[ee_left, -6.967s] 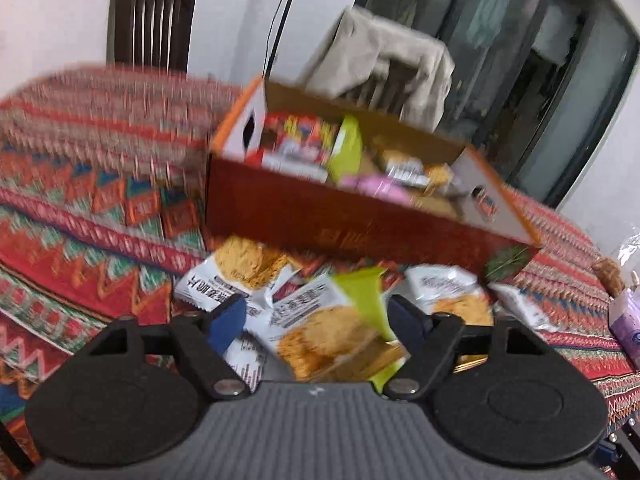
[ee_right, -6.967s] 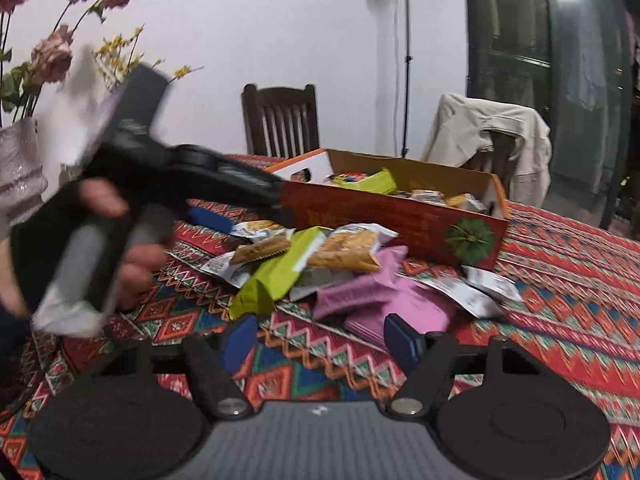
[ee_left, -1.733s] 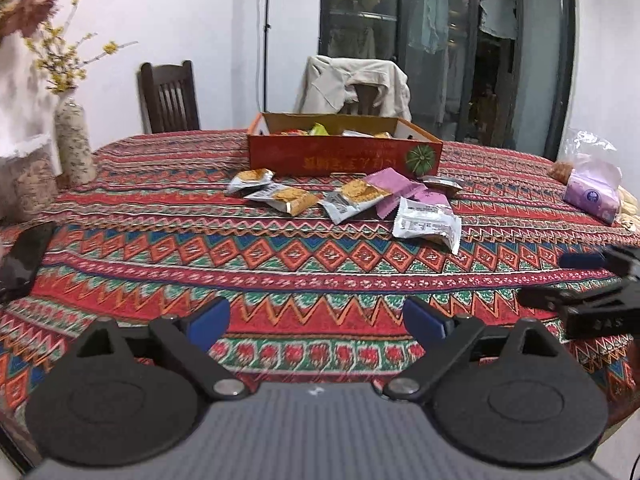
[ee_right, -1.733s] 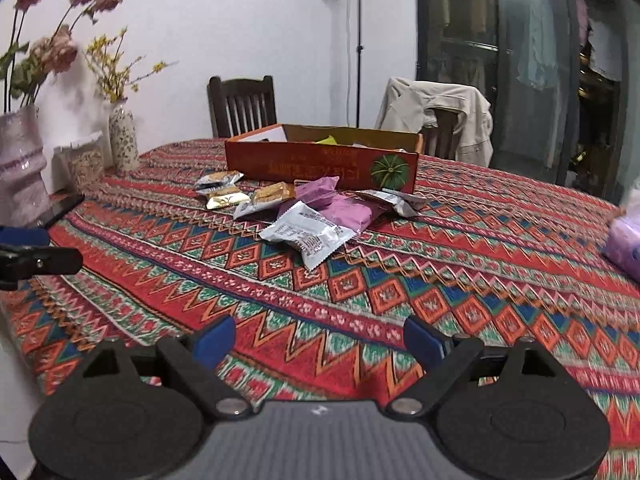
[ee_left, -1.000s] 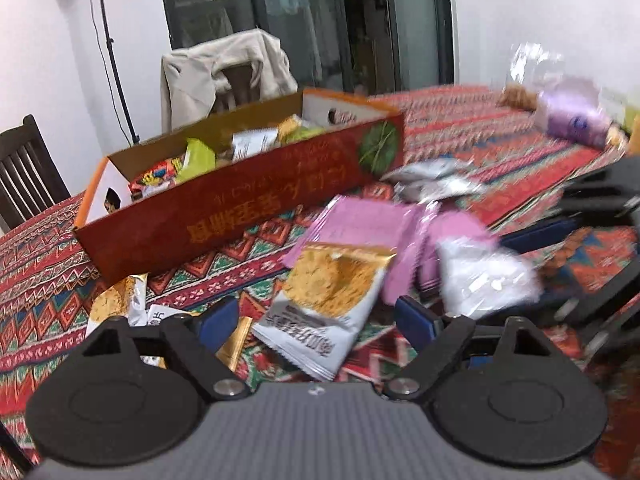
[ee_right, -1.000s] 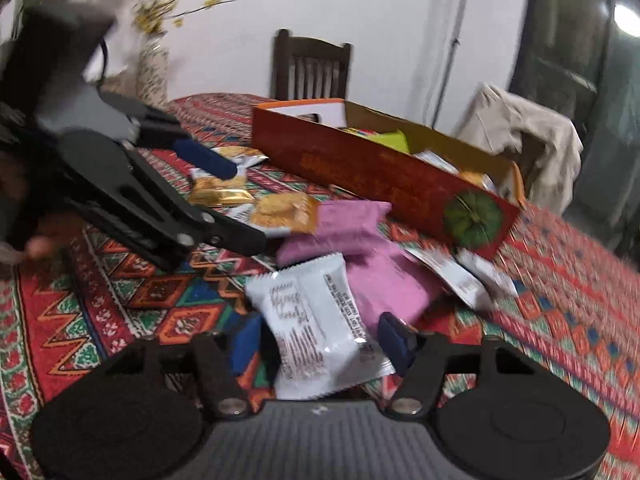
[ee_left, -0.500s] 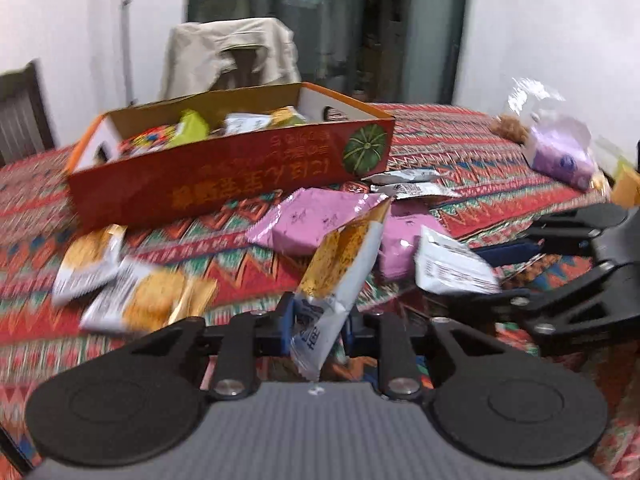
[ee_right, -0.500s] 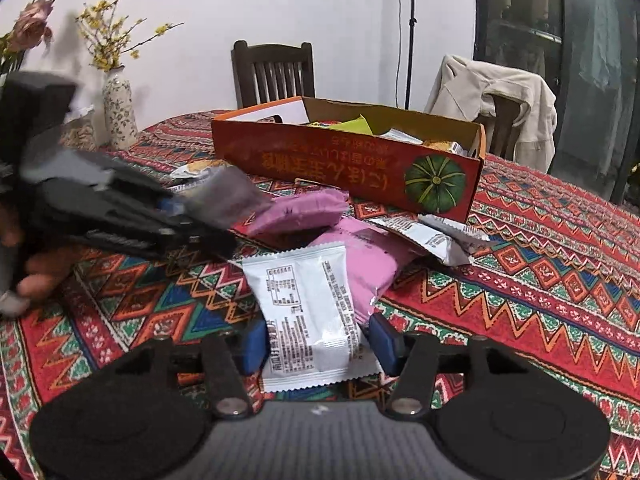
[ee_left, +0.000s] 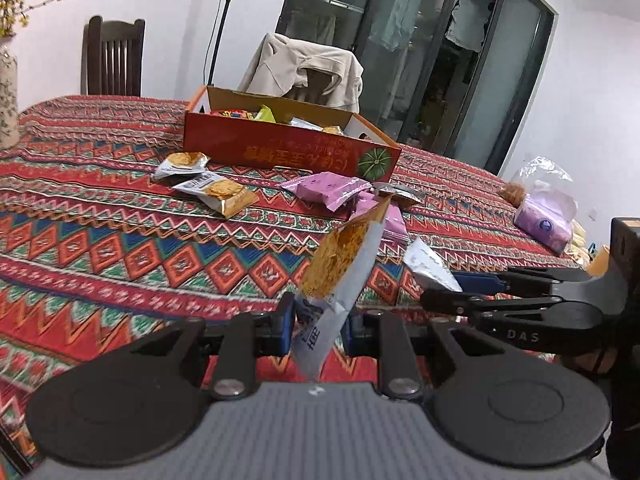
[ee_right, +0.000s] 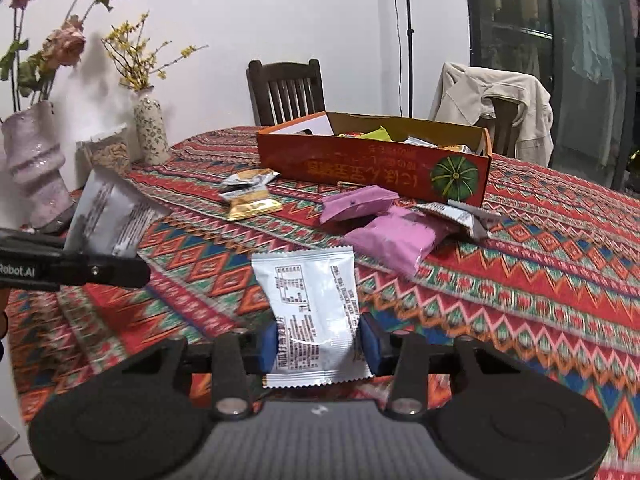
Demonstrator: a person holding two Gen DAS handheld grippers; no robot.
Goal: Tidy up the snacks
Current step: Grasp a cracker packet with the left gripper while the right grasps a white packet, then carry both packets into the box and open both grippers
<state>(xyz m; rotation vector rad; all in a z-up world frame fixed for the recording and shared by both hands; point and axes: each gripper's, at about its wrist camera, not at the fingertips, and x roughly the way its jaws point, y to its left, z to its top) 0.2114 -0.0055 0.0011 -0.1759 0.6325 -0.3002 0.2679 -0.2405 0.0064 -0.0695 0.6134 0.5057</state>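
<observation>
Cracker packet [ee_left: 340,264] upright off the table, white packet [ee_right: 312,312] lifted flat, printed side up

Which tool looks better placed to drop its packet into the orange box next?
Roughly even, perhaps the right tool: its white packet faces the orange box squarely, while the left tool holds a cracker packet tilted.

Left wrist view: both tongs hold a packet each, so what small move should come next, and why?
Probably carry the cracker-print snack packet, clamped in the left tongs, forward over the open orange cardboard box. The right tongs likewise grip a white foil packet; both are lifted clear of the patterned tablecloth, and the box already holds snacks.
</observation>
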